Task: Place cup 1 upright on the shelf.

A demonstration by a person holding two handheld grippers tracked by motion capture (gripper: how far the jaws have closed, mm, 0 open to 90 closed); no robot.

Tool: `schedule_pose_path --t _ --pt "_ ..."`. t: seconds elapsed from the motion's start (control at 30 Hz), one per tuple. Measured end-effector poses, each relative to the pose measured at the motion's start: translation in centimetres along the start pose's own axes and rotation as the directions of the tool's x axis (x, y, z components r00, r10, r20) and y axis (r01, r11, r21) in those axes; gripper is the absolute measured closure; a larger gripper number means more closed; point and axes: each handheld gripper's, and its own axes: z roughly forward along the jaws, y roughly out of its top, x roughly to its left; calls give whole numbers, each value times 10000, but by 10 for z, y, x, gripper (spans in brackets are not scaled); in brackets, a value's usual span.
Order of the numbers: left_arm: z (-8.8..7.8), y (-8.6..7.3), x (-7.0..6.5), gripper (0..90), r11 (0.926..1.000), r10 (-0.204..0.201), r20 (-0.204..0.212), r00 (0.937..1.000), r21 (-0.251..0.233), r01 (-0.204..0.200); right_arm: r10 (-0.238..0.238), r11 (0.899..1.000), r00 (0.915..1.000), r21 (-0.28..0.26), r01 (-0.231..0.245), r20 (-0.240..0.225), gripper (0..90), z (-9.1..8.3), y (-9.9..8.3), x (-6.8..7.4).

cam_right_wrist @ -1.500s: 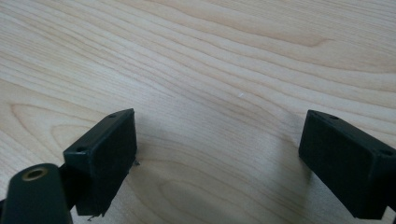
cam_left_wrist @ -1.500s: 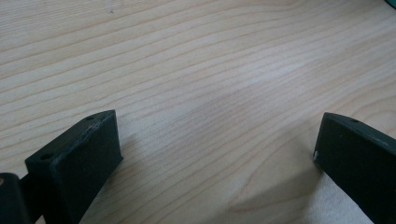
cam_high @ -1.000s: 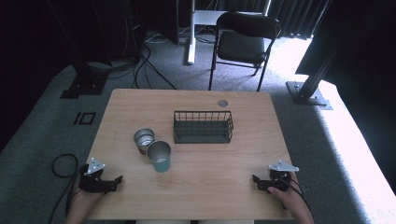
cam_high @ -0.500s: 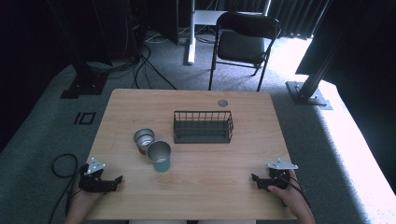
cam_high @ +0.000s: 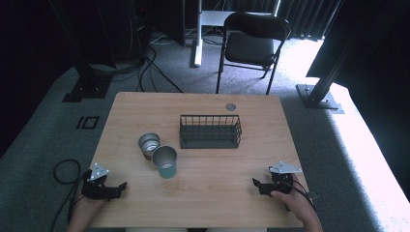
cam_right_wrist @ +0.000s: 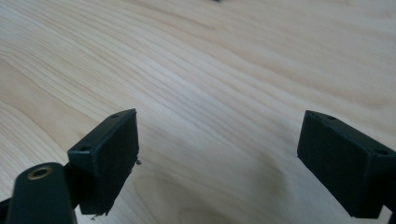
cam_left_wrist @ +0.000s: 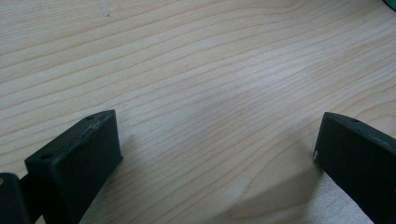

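Wooden table (cam_high: 217,193) at frame centre: the left gripper (cam_high: 118,187) and right gripper (cam_high: 257,184) rest wide open and empty at the lower corners. Two cups (cam_high: 165,161) stand touching left of centre, beside a wire basket (cam_high: 210,131); a careless reach could topple both.

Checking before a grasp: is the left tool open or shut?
Open: the left tool shows its two black jaws wide apart with bare light wooden table between them.
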Motion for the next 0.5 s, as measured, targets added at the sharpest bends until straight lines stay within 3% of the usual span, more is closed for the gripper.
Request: schedule_pose_path --t 0.27,0.5 --pt "0 0 0 11 10000 15 17 10000 -3 -15 -554 9982 9973 -259 542 -491 124 13 18 18" --pt "0 0 0 11 10000 18 18 10000 0 -18 -1024 9933 9866 -673 945 -1267 125 31 37 43"
